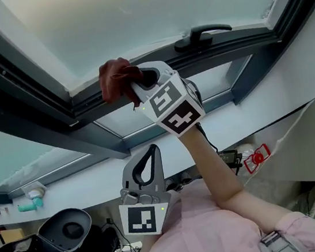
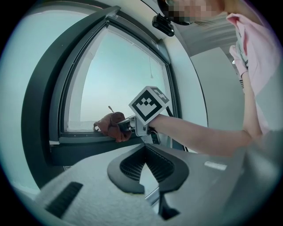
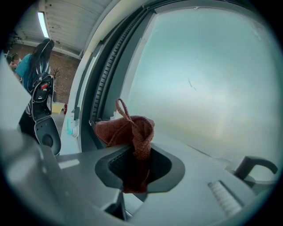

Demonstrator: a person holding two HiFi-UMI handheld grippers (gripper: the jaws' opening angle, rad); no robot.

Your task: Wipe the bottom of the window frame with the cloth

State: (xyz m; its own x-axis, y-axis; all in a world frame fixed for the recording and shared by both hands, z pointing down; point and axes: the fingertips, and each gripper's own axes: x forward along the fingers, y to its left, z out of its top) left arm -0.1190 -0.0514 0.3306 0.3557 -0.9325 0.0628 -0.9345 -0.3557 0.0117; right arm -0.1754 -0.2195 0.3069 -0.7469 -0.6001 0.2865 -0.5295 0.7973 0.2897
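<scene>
A reddish-brown cloth (image 1: pixel 116 79) is bunched against the dark bottom rail of the window frame (image 1: pixel 232 39). My right gripper (image 1: pixel 137 87) is shut on it, its marker cube turned towards me. In the right gripper view the cloth (image 3: pixel 130 128) is pinched between the jaws, with a loop sticking up and a tail hanging down. My left gripper (image 1: pixel 147 163) is held low by my chest, shut and empty. The left gripper view looks past its closed jaws at the cloth (image 2: pixel 109 126), the right gripper (image 2: pixel 126 127) and the rail (image 2: pixel 75 140).
A black window handle (image 1: pixel 200 34) sits on the rail to the right of the cloth. A pale sill (image 1: pixel 95 180) runs below the frame. Below it outside are a dark scooter (image 1: pixel 62 235), a teal fitting (image 1: pixel 31 201) and a red object (image 1: pixel 257 158).
</scene>
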